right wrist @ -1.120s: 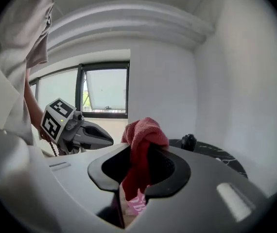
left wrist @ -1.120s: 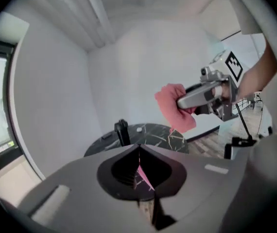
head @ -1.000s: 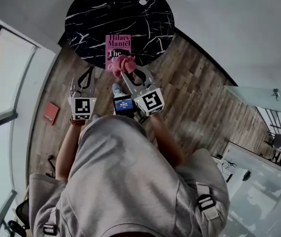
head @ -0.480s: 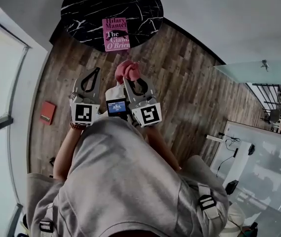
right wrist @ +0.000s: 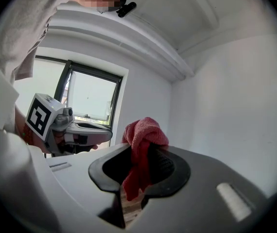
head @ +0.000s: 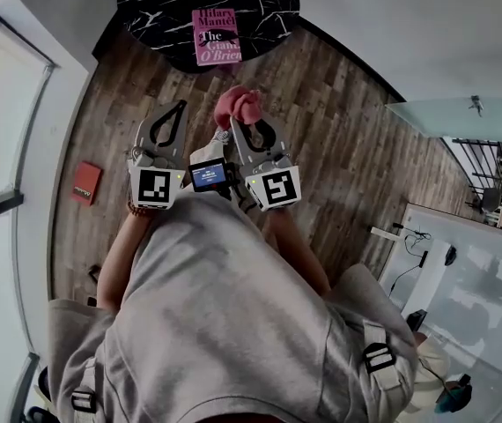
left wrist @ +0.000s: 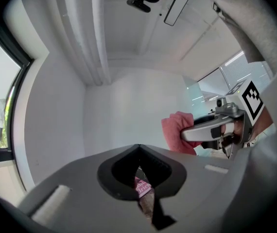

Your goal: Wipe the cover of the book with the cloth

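Overhead, the head view shows the person [head: 225, 324] in a grey top standing on the wood floor [head: 348, 148] with both grippers held out in front of the body, side by side and clear of the table [head: 158, 7].

The right gripper [head: 239, 122] is clenched on the cloth [head: 238, 104]. The cloth is pinkish red and bunches into a knot just past the jaw tips. In the right gripper view a tail of it hangs down through the loop of the jaws.

The left gripper [head: 181, 107] sits at 9 o'clock of the right one, near it but not touching. Its jaws are pressed together and grasp nothing. In the left gripper view a sliver of pink cover shows through the gap below the closed tips.

The book [head: 216, 36] lies closed, cover up, on the round black table veined with white. It is at the table's edge nearest the person, at 12 o'clock from the grippers. It is well apart from the cloth, and neither gripper touches it.

A small device [head: 209, 175] with a lit screen sits between the two marker cubes. A flat red object [head: 85, 183] lies on the floor at 9 o'clock of the left gripper, close to the window wall.
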Action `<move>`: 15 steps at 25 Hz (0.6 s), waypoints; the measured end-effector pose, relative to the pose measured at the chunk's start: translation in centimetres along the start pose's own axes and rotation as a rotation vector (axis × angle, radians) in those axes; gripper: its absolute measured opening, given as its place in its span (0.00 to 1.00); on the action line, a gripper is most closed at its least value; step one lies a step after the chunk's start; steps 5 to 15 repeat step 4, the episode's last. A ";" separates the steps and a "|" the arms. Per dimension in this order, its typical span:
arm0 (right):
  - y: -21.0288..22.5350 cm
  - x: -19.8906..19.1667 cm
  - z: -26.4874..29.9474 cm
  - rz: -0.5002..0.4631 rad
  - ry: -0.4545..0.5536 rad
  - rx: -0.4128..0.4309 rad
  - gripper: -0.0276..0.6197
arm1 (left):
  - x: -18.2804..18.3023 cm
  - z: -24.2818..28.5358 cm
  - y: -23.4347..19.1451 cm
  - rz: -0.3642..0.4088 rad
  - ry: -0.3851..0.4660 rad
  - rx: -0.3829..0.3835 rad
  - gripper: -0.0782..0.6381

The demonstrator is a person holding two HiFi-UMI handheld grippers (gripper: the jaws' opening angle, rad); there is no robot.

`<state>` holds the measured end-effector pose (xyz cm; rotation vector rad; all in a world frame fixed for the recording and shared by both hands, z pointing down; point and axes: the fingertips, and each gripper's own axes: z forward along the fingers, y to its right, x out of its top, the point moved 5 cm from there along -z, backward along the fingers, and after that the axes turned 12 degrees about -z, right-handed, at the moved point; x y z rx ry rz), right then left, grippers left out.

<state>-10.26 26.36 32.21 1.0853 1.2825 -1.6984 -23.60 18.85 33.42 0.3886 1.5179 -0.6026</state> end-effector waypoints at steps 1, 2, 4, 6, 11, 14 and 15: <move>0.0 0.1 0.1 -0.003 0.002 0.004 0.19 | 0.1 -0.1 -0.1 -0.009 -0.008 0.005 0.11; 0.0 0.2 0.2 -0.007 0.002 0.007 0.19 | 0.2 -0.1 -0.3 -0.017 -0.010 0.009 0.11; -0.1 0.4 0.6 -0.015 0.004 0.011 0.19 | 0.4 0.0 -0.7 -0.030 -0.010 0.018 0.11; -0.1 0.4 0.6 -0.015 0.004 0.011 0.19 | 0.4 0.0 -0.7 -0.030 -0.010 0.018 0.11; -0.1 0.4 0.6 -0.015 0.004 0.011 0.19 | 0.4 0.0 -0.7 -0.030 -0.010 0.018 0.11; -0.1 0.4 0.6 -0.015 0.004 0.011 0.19 | 0.4 0.0 -0.7 -0.030 -0.010 0.018 0.11; -0.1 0.4 0.6 -0.015 0.004 0.011 0.19 | 0.4 0.0 -0.7 -0.030 -0.010 0.018 0.11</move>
